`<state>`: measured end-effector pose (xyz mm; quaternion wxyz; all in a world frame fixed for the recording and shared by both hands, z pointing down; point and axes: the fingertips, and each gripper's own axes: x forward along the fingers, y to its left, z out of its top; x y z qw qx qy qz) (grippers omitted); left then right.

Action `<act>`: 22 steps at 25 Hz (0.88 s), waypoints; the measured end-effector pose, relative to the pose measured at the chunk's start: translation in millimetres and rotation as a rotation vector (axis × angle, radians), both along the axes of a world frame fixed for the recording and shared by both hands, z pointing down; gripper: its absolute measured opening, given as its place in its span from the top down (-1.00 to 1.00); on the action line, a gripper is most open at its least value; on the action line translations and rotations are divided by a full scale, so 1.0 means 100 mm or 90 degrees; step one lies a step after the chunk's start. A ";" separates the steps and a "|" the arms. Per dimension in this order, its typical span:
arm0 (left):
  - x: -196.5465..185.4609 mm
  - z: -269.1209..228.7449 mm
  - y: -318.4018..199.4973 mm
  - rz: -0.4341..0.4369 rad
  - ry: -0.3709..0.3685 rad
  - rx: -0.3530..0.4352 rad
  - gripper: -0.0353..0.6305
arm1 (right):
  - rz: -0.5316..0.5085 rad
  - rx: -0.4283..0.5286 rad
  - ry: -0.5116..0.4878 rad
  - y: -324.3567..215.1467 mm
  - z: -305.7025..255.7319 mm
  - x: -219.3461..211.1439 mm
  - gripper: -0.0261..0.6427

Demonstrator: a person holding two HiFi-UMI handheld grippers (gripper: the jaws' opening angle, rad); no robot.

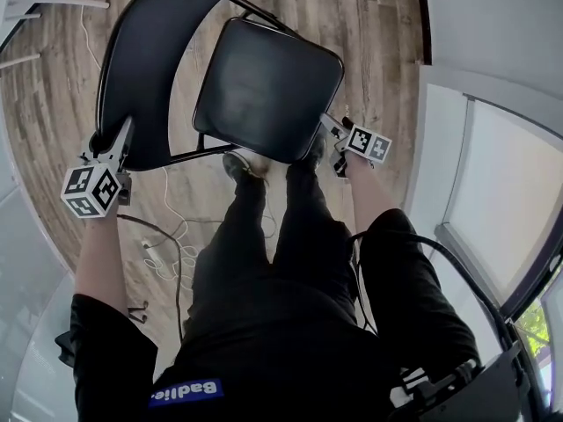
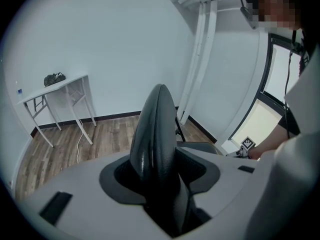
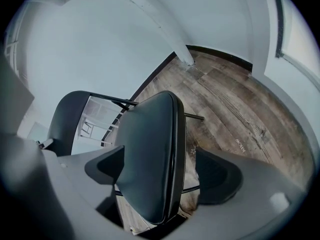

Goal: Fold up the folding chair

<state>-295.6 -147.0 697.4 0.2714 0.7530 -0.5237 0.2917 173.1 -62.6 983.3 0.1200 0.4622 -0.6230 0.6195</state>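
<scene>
Dark trousers [image 1: 264,271] of the person fill the lower centre of the head view, seen from above, with a sleeved arm running up each side.

Above the legs, in the upper middle of the frame, stands the black folding chair [image 1: 220,77] on a wood-plank floor [image 1: 369,33]. Its curved backrest [image 1: 149,60] arcs through the upper left. Its padded seat [image 1: 268,86] sits tilted at centre.

At the left edge of the head view, the left gripper [image 1: 117,143] is clenched on the lower end of the backrest. In the left gripper view the rounded black rim of the backrest stands upright between the dark pads [image 2: 192,166], which press against it on both sides.

To the right of the seat, the right gripper [image 1: 330,130] is released. In the right gripper view the seat's edge lies between its spread jaws, and bare floor shows between that edge and the right-hand pad [image 3: 220,176].

A white cable [image 1: 167,253] trails on the floor at lower left. In the left gripper view, a white folding table [image 2: 75,81] with a dark bundle [image 2: 54,78] on it stands against the wall at left.
</scene>
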 end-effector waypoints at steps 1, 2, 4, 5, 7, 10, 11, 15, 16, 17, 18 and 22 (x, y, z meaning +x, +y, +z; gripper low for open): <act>0.02 -0.01 -0.01 0.001 0.002 0.009 0.34 | 0.010 0.001 -0.005 -0.01 0.04 0.00 -0.31; 0.04 -0.01 -0.02 0.003 0.005 0.016 0.34 | 0.019 0.001 -0.010 -0.03 0.08 0.00 -0.31; 0.10 0.00 -0.06 0.009 0.011 0.025 0.34 | 0.031 0.000 -0.020 -0.06 0.17 -0.03 -0.31; 0.12 0.01 -0.08 0.012 0.012 0.027 0.34 | 0.035 0.000 -0.024 -0.08 0.21 -0.05 -0.31; 0.13 0.03 -0.08 0.015 0.015 0.028 0.34 | 0.040 0.002 -0.027 -0.12 0.30 -0.09 -0.31; 0.12 0.02 -0.06 0.018 0.019 0.028 0.35 | 0.044 0.005 -0.029 -0.17 0.42 -0.12 -0.32; 0.12 0.02 -0.07 0.018 0.019 0.028 0.35 | 0.046 0.004 -0.030 -0.19 0.47 -0.12 -0.32; 0.11 0.06 -0.09 0.018 0.018 0.032 0.35 | 0.052 0.005 -0.035 -0.28 0.63 -0.12 -0.32; 0.10 0.06 -0.09 0.019 0.018 0.032 0.35 | 0.053 0.005 -0.038 -0.28 0.65 -0.14 -0.32; 0.10 0.06 -0.09 0.020 0.019 0.033 0.35 | 0.054 0.006 -0.043 -0.29 0.68 -0.15 -0.32; 0.09 0.07 -0.09 0.021 0.020 0.034 0.36 | 0.054 0.008 -0.051 -0.30 0.70 -0.18 -0.32; 0.10 0.08 -0.08 0.024 0.025 0.036 0.37 | 0.043 0.011 -0.098 -0.34 0.82 -0.33 -0.33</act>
